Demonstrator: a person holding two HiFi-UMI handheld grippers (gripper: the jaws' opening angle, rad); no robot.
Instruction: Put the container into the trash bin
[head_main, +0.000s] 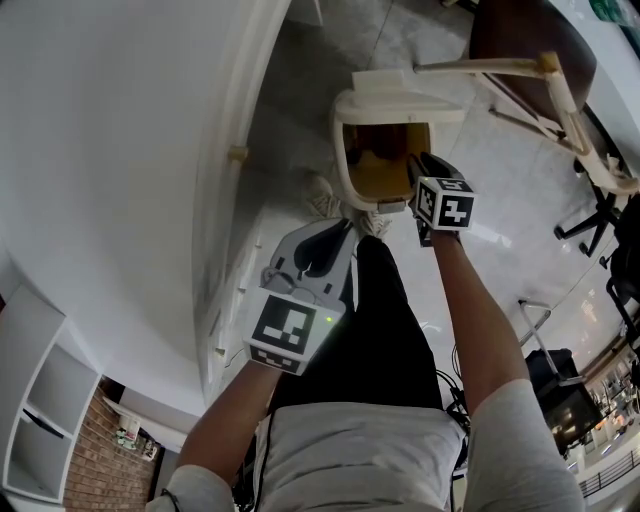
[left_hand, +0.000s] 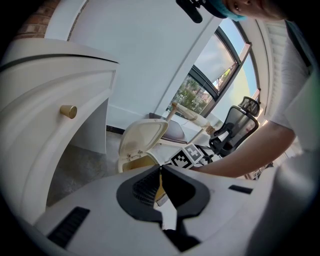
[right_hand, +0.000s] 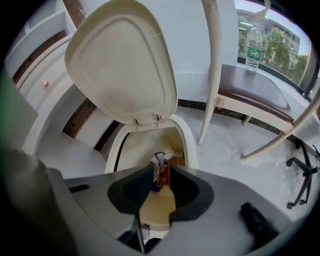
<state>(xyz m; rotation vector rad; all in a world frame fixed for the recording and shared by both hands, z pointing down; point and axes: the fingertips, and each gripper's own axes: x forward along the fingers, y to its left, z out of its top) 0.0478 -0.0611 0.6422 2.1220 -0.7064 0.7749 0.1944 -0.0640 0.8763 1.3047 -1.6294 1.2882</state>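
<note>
The cream trash bin (head_main: 344, 150) stands on the floor in front of me, lid (right_hand: 120, 65) raised. My right gripper (head_main: 420, 172) is over the bin's right rim. In the right gripper view it (right_hand: 161, 174) is shut on a small red, white and blue container (right_hand: 160, 164), held above the bin's opening (right_hand: 131, 150). In the head view I cannot make out the container. My left gripper (head_main: 335, 228) hangs nearer me, left of the bin, jaws shut (left_hand: 160, 174) with nothing between them. From the left gripper view the bin (left_hand: 142, 137) shows beyond the jaws.
A white curved cabinet with a brass knob (head_main: 237, 153) runs along the left (left_hand: 68, 111). A wooden chair (head_main: 545, 65) stands right of the bin, and a water bottle (right_hand: 254, 42) sits behind its seat. An office chair (left_hand: 235, 125) is further off. My shoes (head_main: 325, 200) are by the bin's base.
</note>
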